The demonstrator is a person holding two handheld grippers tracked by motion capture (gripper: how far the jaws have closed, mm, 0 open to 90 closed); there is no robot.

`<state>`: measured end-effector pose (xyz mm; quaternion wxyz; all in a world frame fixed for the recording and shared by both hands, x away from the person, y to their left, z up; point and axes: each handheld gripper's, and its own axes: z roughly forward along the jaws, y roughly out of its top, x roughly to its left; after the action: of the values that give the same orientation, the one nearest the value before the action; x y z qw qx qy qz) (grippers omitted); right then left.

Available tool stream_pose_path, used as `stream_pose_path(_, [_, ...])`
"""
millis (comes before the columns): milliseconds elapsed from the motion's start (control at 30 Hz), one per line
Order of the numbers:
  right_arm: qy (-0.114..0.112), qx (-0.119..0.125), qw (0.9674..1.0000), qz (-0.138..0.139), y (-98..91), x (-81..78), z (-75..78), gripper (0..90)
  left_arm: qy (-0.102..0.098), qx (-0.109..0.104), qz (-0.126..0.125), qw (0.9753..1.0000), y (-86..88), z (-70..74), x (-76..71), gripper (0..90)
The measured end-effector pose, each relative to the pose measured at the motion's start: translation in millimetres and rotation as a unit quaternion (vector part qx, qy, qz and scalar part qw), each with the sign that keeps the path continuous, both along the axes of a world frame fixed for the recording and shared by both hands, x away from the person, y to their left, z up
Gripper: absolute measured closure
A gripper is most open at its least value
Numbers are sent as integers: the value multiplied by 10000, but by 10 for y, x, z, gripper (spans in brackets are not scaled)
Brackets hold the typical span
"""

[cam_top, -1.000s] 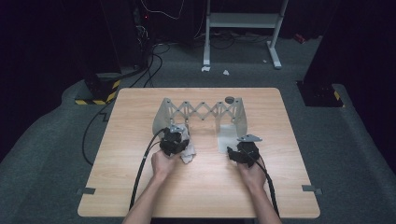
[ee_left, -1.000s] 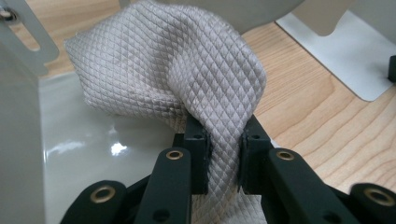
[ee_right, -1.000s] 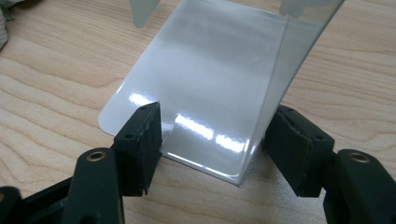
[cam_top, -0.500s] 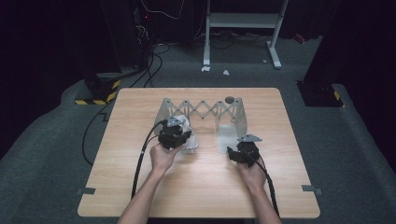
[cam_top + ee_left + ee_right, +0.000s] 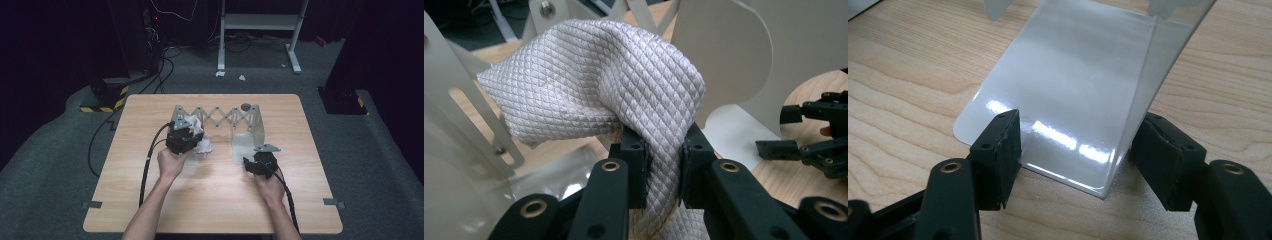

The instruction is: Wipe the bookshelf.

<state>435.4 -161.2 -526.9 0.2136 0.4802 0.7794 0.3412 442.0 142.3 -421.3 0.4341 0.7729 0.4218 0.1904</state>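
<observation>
Left gripper (image 5: 663,172) clamped on a bunched quilted cloth (image 5: 599,85), held up beside the left end of the folding rack (image 5: 218,116) on the table (image 5: 150,200). Right gripper (image 5: 1075,145) with jaws apart, straddling the rack's glossy white foot plate (image 5: 1073,90), pressing nothing. Likely trouble: cloth snagging on the rack's crossed bars, or the unsteadied rack sliding or tipping if tugged.

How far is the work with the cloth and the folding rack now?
Done: the left gripper has clamped the white cloth, lifted off the table. In hand: the right gripper straddles the rack's glossy base plate, jaws open. Left: probably draping the cloth over the rack.
</observation>
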Motion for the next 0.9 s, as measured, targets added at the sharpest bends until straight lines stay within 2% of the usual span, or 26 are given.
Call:
stream_pose_path(200, [0,-2,10000,0,0,-1,0,368,-83,-22,44,10000,12,119,59,769])
stream_pose_path(367, [0,-2,10000,-1,0,-1,0,367,-77,-29,90,9999,28,146,138,769])
stream_pose_path(533, [1,-2,10000,-2,1,-4,0,367,-111,38,180,9998,17,78,218,769])
stream_pose_path(567, [1,-3,10000,-1,1,-5,0,367,-80,-14,208,9998,19,59,234,769])
stream_pose_path(667, [1,-2,10000,-2,1,-5,0,367,-1,23,260,9997,17,25,262,770])
stream_pose_path(700, [2,-3,10000,-1,0,-5,0,367,8,68,272,9996,12,10,272,770])
stream_pose_path(733, [2,-1,10000,-1,1,-5,0,367,-6,210,304,9993,-3,-13,281,770])
stream_pose_path(900, [2,-2,10000,1,0,-5,0,366,-45,377,383,9985,-29,-85,256,771])
